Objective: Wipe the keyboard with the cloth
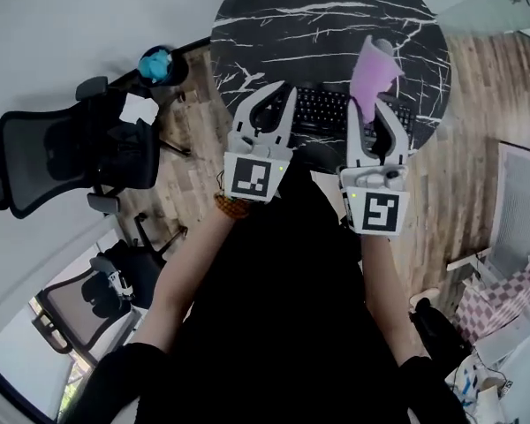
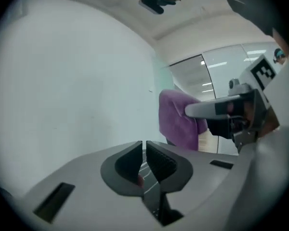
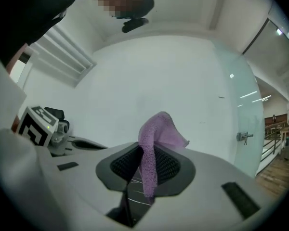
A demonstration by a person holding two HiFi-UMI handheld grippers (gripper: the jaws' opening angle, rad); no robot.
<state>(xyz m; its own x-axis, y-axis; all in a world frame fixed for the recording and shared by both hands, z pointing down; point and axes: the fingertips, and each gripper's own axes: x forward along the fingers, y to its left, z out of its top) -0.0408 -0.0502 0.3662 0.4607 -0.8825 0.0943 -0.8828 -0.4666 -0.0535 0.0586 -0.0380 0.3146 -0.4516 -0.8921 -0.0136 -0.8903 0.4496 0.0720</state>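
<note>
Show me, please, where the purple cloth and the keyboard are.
purple cloth (image 3: 148, 160), right gripper view, on the narrow strip below its fold.
keyboard (image 1: 322, 110), head view, on its keys left of the cloth.

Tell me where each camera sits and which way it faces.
Head view: on the person's head, facing steeply down at table, keyboard; forearms, left gripper, right gripper show.
Left gripper view: on left gripper, facing a white wall past its shut jaws; right gripper at right.
Right gripper view: on right gripper, facing wall and glass door; jaws clamp cloth.
Shared: cloth in all three; each gripper view catches the other gripper.
</note>
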